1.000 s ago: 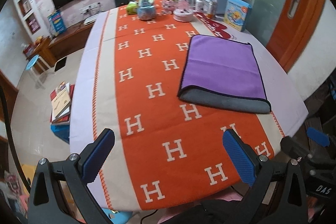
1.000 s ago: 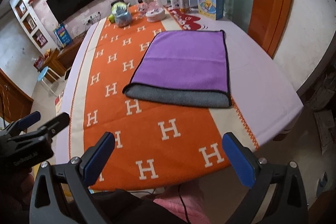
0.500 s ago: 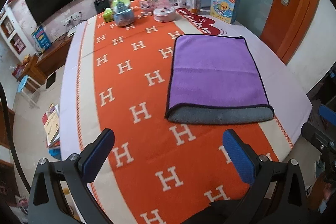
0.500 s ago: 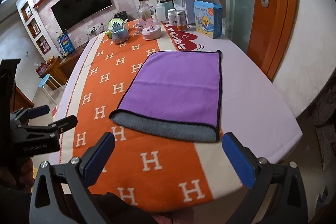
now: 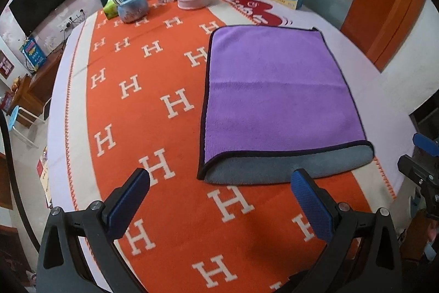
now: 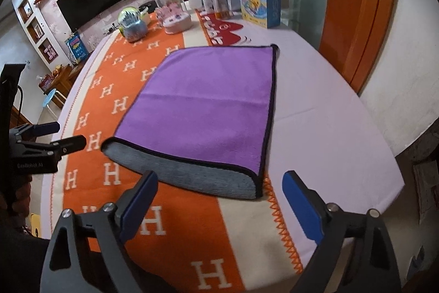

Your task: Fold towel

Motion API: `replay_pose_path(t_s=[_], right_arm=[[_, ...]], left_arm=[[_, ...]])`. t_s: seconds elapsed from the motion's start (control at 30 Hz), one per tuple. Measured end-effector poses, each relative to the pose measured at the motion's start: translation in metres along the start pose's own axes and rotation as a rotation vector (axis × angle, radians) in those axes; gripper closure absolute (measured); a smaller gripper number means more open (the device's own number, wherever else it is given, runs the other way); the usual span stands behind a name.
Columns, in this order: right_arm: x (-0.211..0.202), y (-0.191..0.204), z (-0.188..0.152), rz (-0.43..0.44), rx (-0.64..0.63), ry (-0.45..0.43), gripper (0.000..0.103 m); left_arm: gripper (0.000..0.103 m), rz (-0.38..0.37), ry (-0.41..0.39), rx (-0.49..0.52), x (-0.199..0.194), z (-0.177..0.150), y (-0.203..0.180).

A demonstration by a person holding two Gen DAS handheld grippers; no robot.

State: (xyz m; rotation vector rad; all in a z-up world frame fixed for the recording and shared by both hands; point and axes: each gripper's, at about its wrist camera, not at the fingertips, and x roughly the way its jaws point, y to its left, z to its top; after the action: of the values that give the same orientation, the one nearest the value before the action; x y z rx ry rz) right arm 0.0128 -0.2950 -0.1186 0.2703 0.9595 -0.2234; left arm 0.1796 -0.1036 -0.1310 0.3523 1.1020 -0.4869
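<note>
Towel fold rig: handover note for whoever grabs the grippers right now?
Left gripper: open, empty, above the cloth just short of the towel's near left corner.
Right gripper: open, empty, facing the near right corner.
Towel: flat on the table, purple side up, grey near edge showing; it looks folded once already. Nothing is touching it.
Done: apparently the first fold, and the approach.
Left: probably grip the two near corners, fold again, smooth and let go.

Even indoor light, soft shadows (strong fisheye edge warp).
</note>
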Motion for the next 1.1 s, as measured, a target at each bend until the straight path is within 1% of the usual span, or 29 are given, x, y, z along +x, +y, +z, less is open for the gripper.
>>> replay_pose_path(t_s=[0.17,0.27,0.33,0.43,0.57,0.63,0.7,0.8,0.87,0.93,0.97,1.1], right_arm=[[0.027,-0.012,-0.003,-0.007,-0.006,0.05,0.018],[0.041,-0.019,-0.004,0.002,0.0,0.065,0.022],[0.048,-0.023,-0.005,0.018,0.001,0.07,0.029],[0.059,-0.029,-0.004,0.031,0.013,0.088,0.033],[0.069,-0.036,-0.005,0.037,0.034,0.104,0.038],[0.075,-0.038,-0.004,0.034,0.036,0.113,0.044],[0.079,-0.04,-0.005,0.038,0.038,0.121,0.047],[0.084,-0.042,-0.005,0.044,0.035,0.137,0.055],[0.085,-0.042,-0.006,0.052,0.031,0.142,0.057],[0.085,-0.042,-0.007,0.071,0.029,0.145,0.061],[0.086,-0.041,-0.007,0.077,0.028,0.148,0.062],[0.087,-0.039,-0.007,0.083,0.017,0.156,0.069]], left_arm=[[0.002,0.015,0.038,0.025,0.031,0.009,-0.001],[0.003,0.028,0.055,0.044,0.046,0.014,-0.001],[0.006,0.035,0.076,0.042,0.057,0.016,0.001],[0.006,0.048,0.11,0.039,0.071,0.018,0.003],[0.007,0.041,0.138,0.026,0.082,0.019,0.004],[0.012,0.032,0.151,0.016,0.087,0.019,0.005],[0.016,0.026,0.164,0.006,0.092,0.018,0.005],[0.027,0.012,0.179,-0.011,0.096,0.018,0.006],[0.031,0.002,0.187,-0.022,0.099,0.018,0.009],[0.039,-0.012,0.19,-0.03,0.099,0.018,0.01],[0.041,-0.018,0.191,-0.033,0.101,0.018,0.011],[0.057,-0.04,0.2,-0.045,0.102,0.017,0.012]])
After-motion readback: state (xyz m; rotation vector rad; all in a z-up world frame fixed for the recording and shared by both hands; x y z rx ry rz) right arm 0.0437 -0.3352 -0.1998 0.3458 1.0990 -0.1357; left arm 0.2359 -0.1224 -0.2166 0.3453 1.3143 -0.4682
